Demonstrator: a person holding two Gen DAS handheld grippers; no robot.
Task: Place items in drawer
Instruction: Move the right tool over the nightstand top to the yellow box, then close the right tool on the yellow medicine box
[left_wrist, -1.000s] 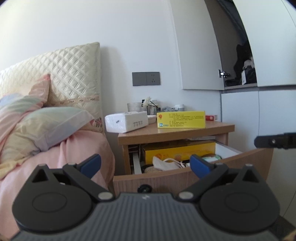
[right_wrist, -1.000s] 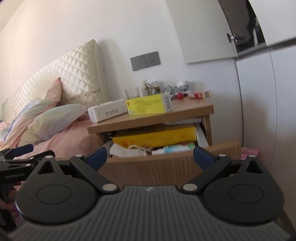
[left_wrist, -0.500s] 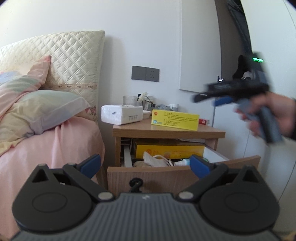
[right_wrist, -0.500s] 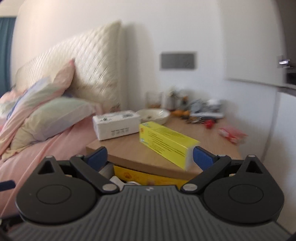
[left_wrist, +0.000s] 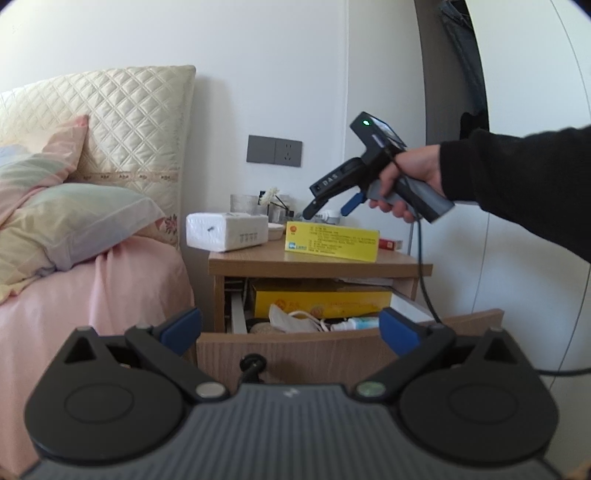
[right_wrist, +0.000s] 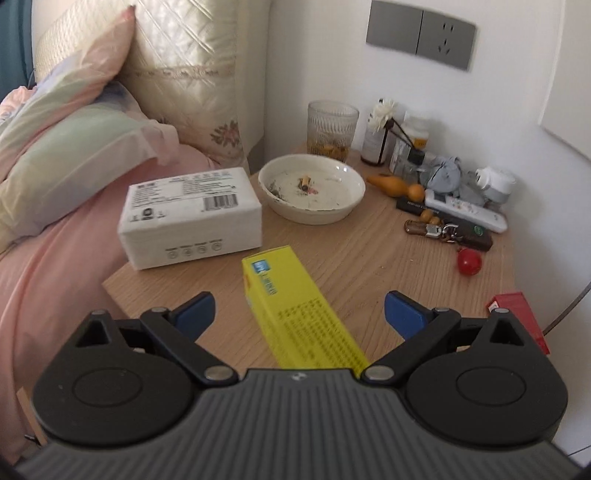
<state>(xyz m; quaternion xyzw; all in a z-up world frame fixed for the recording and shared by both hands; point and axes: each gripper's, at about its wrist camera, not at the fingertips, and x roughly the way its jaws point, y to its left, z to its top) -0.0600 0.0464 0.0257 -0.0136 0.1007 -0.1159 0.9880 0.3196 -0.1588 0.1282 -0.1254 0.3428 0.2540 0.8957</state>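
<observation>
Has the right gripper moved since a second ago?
Yes. The right gripper has risen from drawer height and closed in over the nightstand, now open astride the yellow box.

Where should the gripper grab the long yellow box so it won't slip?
Probably across the yellow box at its middle, one finger on each long side. It stands on a long narrow edge, and the open right hand-held gripper already straddles it from above, so coming straight down looks best.
</observation>
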